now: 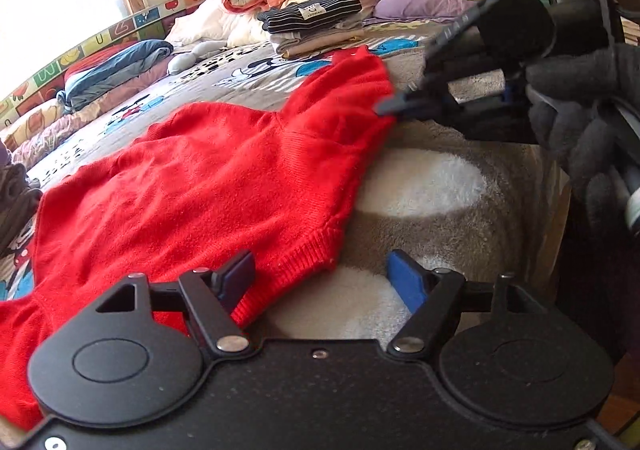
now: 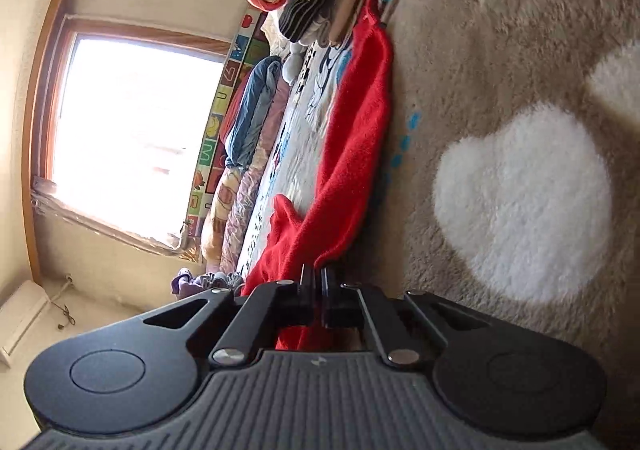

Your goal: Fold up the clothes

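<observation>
**Barely started: red sweater gripped at one edge, no fold yet**

Right now my left gripper (image 1: 322,276) hangs w/ jaws apart over the ribbed hem of the red sweater (image 1: 192,186), nothing pinched, one pad above the knit, the other above the fuzzy blanket (image 1: 460,226). My right gripper (image 2: 316,284) has its jaws clamped on the sweater's far edge, red cloth bunched btwn them. The sweater lies spread and rumpled across blanket and cartoon bedsheet (image 1: 244,74), no fold in it, as I judge. Further back, a folded stack (image 1: 312,24) looks done; loose dark clothes (image 1: 16,202) at left prob. remain.
</observation>
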Demonstrator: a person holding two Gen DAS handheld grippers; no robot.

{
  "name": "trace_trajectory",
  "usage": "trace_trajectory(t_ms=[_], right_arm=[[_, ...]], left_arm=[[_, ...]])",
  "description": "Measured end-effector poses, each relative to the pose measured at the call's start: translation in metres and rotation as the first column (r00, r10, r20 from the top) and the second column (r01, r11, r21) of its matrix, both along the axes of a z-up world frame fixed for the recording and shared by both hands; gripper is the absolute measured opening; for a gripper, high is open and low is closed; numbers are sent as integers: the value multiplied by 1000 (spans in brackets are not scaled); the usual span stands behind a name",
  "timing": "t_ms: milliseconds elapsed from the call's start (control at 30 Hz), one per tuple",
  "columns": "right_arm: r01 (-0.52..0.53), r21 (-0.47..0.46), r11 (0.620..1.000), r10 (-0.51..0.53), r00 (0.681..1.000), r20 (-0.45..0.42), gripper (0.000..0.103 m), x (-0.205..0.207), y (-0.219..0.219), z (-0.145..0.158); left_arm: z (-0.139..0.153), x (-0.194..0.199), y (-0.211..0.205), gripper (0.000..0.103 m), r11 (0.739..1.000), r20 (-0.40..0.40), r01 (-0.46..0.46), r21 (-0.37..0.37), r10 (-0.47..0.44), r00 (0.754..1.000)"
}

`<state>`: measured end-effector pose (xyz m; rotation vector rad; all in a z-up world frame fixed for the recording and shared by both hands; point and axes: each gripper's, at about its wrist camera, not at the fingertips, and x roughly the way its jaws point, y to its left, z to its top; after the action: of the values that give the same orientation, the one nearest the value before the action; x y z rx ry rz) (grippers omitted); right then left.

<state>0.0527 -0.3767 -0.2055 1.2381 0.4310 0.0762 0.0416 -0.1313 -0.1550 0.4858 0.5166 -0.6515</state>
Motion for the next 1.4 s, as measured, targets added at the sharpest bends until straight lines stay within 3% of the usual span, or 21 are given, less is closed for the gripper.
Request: trace_trajectory(t_ms=[167,333,433,533,633,667,700,833,867,933,1033,1100,1167,1200,1233,1300,1400], right_arm=[[-14,-85,996,5,994,-105,3,-12,-8,-4],[-16,-308,951,-10,997,-81,7,-15,3,33],[-53,-467,883,53,999,-14,9,-12,18,54],[-114,-657,745,203,977,61,9,0,47,73],[-219,-737,639,287,957,-36,7,18,64,63],[-290,-731,617,285,949,-136,7,28,65,52],[-311,-725,614,284,945,-165,1,29,62,41],[-282,-800,530,286,947,-145,1,10,68,57],[-257,-810,528,298,949,-107,10,5,70,62],[-223,-826,517,338,940,-43,11,1,78,69],[-223,-862,456,422,907,-11,14,-4,97,71],[-242,-880,409,468,883,-26,17,-5,110,67],[-282,-897,342,496,864,-83,17,-4,123,59],[-331,-900,283,497,853,-158,18,-1,130,53],[-351,-901,256,491,850,-192,18,-1,133,51],[-362,-900,242,477,852,-215,18,-4,135,55],[-311,-917,249,520,842,-144,21,-18,138,63]], left_arm=[[3,-1,1,74,1000,-2,13,12,-13,1000],[3,-3,3,74,999,-10,28,24,-27,1000],[4,-5,6,74,999,-25,36,20,-36,999],[4,-7,8,74,998,-34,55,23,-55,998],[5,-9,13,74,997,-60,72,16,-70,996],[5,-9,15,74,997,-68,78,14,-77,995],[6,-10,18,74,996,-77,86,14,-85,993],[20,-14,36,74,994,-92,113,-10,-114,989],[27,-13,44,74,994,-86,106,-39,-109,990],[40,-6,68,74,991,-82,35,-132,-46,996],[51,8,102,73,966,-55,-120,-228,111,992],[41,24,122,70,935,-75,-274,-226,264,962],[17,39,133,70,917,-175,-368,-157,341,924],[6,39,136,70,921,-180,-363,-141,337,924],[8,36,137,70,922,-171,-357,-148,331,928],[16,28,139,69,921,-147,-352,-167,330,932],[23,18,144,69,910,-91,-351,-219,339,936]])
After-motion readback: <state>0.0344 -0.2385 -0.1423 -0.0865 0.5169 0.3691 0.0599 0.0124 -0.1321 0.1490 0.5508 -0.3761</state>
